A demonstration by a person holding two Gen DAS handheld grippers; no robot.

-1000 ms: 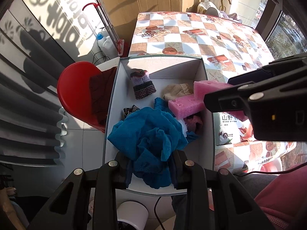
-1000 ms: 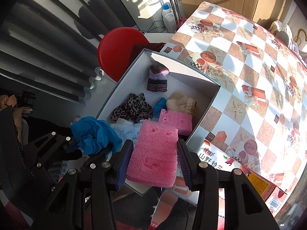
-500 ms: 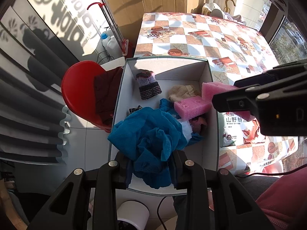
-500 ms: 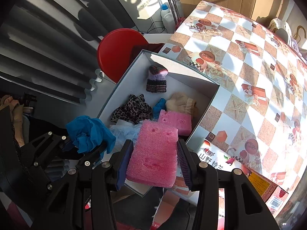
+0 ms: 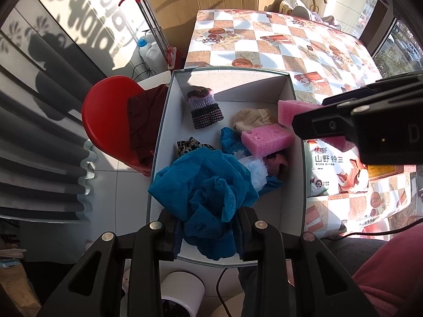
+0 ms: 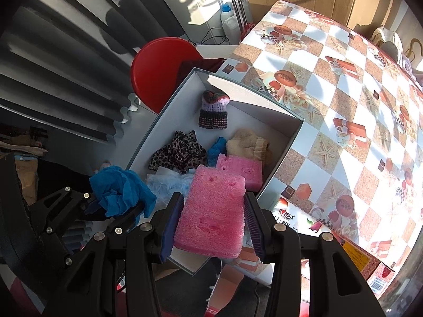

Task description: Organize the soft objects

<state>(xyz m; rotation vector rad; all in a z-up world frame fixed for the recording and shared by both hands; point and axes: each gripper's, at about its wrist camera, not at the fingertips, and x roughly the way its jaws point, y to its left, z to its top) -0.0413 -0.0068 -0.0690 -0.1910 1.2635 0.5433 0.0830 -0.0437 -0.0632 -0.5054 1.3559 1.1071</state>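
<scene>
- Over the near end of the white box [image 5: 169, 121]: left gripper [image 5: 206, 233], jaws drawn in tight on a crumpled blue cloth [image 5: 206, 192], bunched and spilling out above the fingers.
- Just to the right, above the box's right wall: right gripper [image 6: 212, 227], jaws partway open and clamped on both sides of a pink foam block [image 6: 214, 211], held flat between the purple pads [image 6: 173, 224].
- Down on the box floor: second pink foam piece [image 5: 267, 138], lying against the right wall, touching a beige knitted item [image 5: 251, 119].
- Far end of the box: striped knitted hat [image 5: 205, 107], alone, apart from the rest.
- Left side of the floor: leopard-print fabric [image 6: 177, 153], with pale blue plastic film [image 6: 169, 183] just nearer.
- Under the box: checkered tablecloth [image 6: 343, 84], with a printed packet [image 5: 333, 171] flat beside the right wall.
- Off the left of the box: red stool [image 5: 105, 116], dark red cloth [image 5: 142, 121] draped over it.
</scene>
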